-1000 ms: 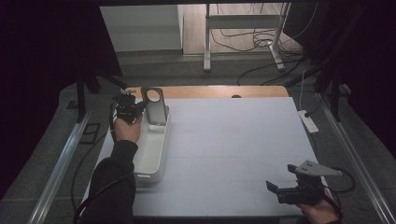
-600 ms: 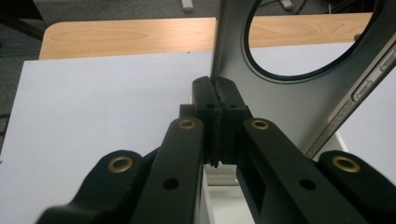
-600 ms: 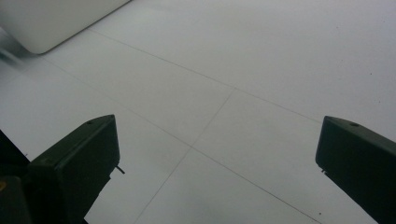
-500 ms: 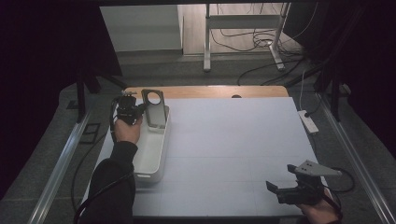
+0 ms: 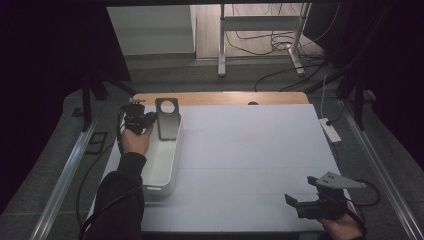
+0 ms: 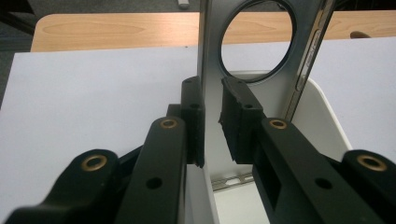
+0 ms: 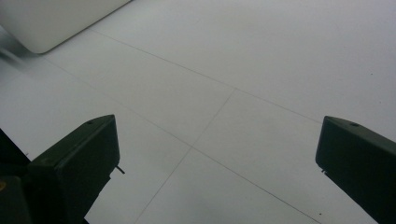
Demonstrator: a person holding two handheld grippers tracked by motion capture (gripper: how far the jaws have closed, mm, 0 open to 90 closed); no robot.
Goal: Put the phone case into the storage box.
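White bin [image 5: 162, 170] and its upright metal plate [image 5: 167, 117] block the table's [image 5: 250, 150] left edge; the rest lies open

One metal plate [image 5: 167, 119] — one white bin [image 5: 162, 167] — two tools.

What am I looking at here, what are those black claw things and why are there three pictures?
A person sits at a white table holding a hand-held two-jaw gripper in each hand. The high view looks down from above the person's side. The other two pictures come from small cameras riding on the grippers, looking along their black jaws.

The left gripper is at the far end of a white tray. A grey metal plate with a round hole stands between its jaws, leaning in the tray. The jaws have just been opening: one pad still lies against the plate, and a small gap shows at the other.

The right gripper rests near the table's front right corner, open and holding nothing.
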